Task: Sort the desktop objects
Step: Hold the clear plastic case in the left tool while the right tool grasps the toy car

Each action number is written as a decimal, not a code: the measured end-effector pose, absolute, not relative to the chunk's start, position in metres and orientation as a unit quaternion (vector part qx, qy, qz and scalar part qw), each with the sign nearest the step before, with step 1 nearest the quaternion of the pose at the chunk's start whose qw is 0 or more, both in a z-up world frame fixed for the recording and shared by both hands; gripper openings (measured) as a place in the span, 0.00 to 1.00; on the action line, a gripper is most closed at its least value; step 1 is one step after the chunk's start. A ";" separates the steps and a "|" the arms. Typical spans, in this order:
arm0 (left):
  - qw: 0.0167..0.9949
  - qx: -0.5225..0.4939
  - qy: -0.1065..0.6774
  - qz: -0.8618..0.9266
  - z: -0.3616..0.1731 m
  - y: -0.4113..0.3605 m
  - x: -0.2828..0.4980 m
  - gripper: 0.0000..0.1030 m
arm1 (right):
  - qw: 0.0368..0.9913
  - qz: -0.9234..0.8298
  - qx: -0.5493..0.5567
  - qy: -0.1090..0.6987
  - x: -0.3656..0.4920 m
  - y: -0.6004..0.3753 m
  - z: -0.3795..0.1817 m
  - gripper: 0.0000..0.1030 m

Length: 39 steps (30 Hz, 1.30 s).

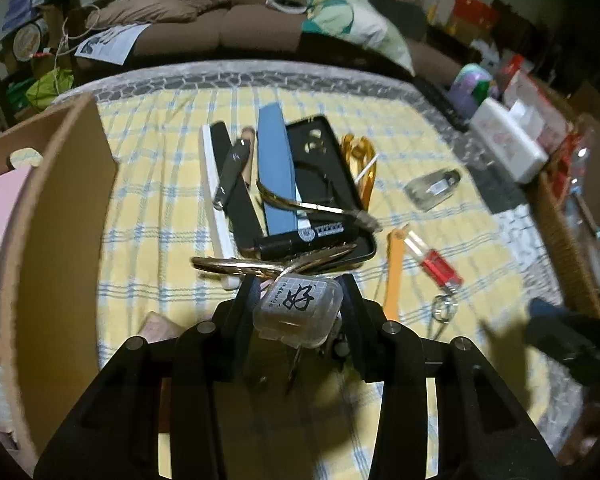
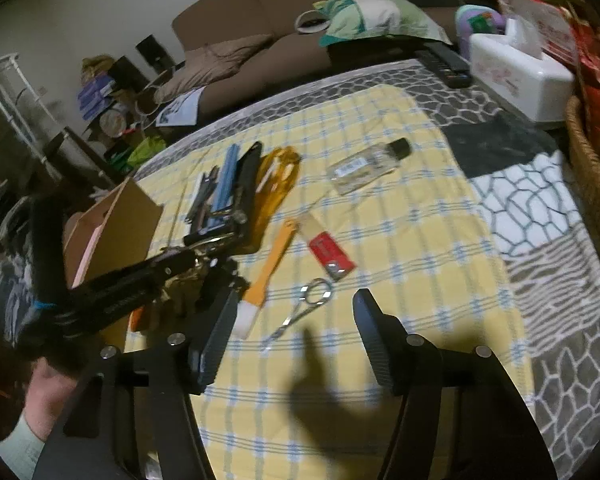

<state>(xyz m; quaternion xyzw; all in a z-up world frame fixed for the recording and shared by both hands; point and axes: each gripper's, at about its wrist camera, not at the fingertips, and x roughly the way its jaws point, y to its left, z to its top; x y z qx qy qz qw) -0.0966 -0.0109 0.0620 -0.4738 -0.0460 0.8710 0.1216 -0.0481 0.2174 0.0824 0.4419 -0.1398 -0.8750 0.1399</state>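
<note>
My left gripper (image 1: 300, 292) is shut on a small clear plastic box (image 1: 298, 310) with a black printed mark, held above the yellow checked cloth (image 1: 160, 208). Ahead lies a pile: a black phone case (image 1: 324, 184), a blue file (image 1: 276, 172), a black-and-white file (image 1: 220, 184), cuticle nippers (image 1: 300, 204) and gold tongs (image 1: 268, 266). My right gripper (image 2: 296, 308) is open and empty above small scissors (image 2: 304, 304), an orange-handled brush (image 2: 266, 280) and a red lighter (image 2: 332, 258). The left gripper (image 2: 160, 276) shows at the right view's left.
A cardboard box (image 1: 60, 240) with a pink item stands at the left. A clear bottle (image 2: 368, 164) lies on the cloth. A white tissue box (image 2: 516, 76), a remote (image 2: 444, 60) and a wicker basket (image 2: 592, 184) sit at the right. A sofa (image 1: 220, 20) is behind.
</note>
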 end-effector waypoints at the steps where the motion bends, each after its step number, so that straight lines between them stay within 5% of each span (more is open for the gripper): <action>1: 0.125 -0.471 -0.051 0.872 0.069 -0.015 -0.093 0.36 | 0.145 -0.874 0.443 -0.137 -0.049 0.211 0.082 0.61; 11: 0.131 -0.427 -0.061 0.893 0.141 -0.077 -0.042 0.37 | 0.185 -0.869 0.449 -0.095 -0.063 0.143 0.071 0.60; 18: 0.127 -0.419 -0.069 0.896 0.156 -0.120 -0.023 0.37 | 0.189 -0.866 0.462 -0.016 -0.083 0.095 0.048 0.36; 26: 0.116 -0.424 -0.096 0.893 0.154 -0.169 -0.029 0.37 | 0.186 -0.861 0.471 0.047 -0.101 0.064 0.032 0.37; 33: 0.110 -0.431 -0.100 0.890 0.148 -0.192 -0.030 0.37 | 0.176 -0.850 0.467 0.166 -0.094 0.042 0.026 0.28; 39: 0.104 -0.434 -0.094 0.890 0.143 -0.205 -0.024 0.37 | 0.178 -0.857 0.472 0.109 -0.094 0.063 0.037 0.20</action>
